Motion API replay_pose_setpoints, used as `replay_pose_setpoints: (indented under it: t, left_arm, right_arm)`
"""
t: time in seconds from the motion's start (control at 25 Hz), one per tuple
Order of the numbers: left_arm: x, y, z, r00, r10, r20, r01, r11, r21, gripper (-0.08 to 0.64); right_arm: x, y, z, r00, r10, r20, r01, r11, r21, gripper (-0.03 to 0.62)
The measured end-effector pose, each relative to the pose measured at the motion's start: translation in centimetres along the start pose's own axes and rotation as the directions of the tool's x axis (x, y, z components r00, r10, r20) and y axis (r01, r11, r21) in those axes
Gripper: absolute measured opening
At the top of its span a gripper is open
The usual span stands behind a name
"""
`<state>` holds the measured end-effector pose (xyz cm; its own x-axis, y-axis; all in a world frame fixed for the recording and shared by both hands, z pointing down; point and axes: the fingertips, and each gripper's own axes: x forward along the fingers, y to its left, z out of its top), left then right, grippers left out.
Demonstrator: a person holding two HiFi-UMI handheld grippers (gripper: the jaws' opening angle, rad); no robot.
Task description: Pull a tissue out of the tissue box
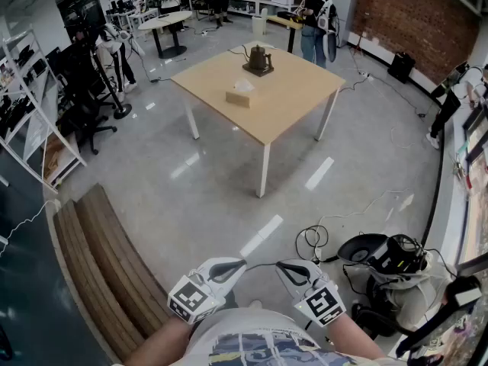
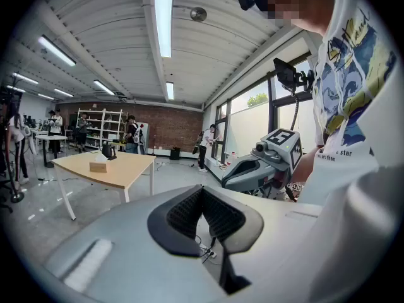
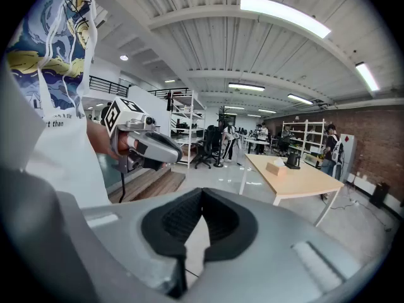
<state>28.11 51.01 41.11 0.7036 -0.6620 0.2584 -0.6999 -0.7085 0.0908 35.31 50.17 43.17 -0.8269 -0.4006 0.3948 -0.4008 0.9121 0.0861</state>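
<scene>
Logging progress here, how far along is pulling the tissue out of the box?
Nothing is done: the tissue sticks up from the tissue box on the far table. In hand: nothing, the left gripper and right gripper are shut, empty, near the body. Remaining: approach, grip the tissue, pull.

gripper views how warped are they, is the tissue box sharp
Both gripper views: strong fisheye, black corners, bowed lines; left gripper view: tissue box small but sharp; right gripper view: ceiling light blown out; head view: even light, glare streaks on floor.
</scene>
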Motion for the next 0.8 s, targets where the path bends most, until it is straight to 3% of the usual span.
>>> replay_pose_setpoints:
  t: [0.8]
  left_arm:
    - [-1.7,3.1,-0.6,0.998,0.055,0.005,-0.054,0.998,-0.016,0.003]
  right_arm:
    - [2.7,-0.8,0.8,1.0,0.007,0.023,-0.008,1.0,0.024,0.003]
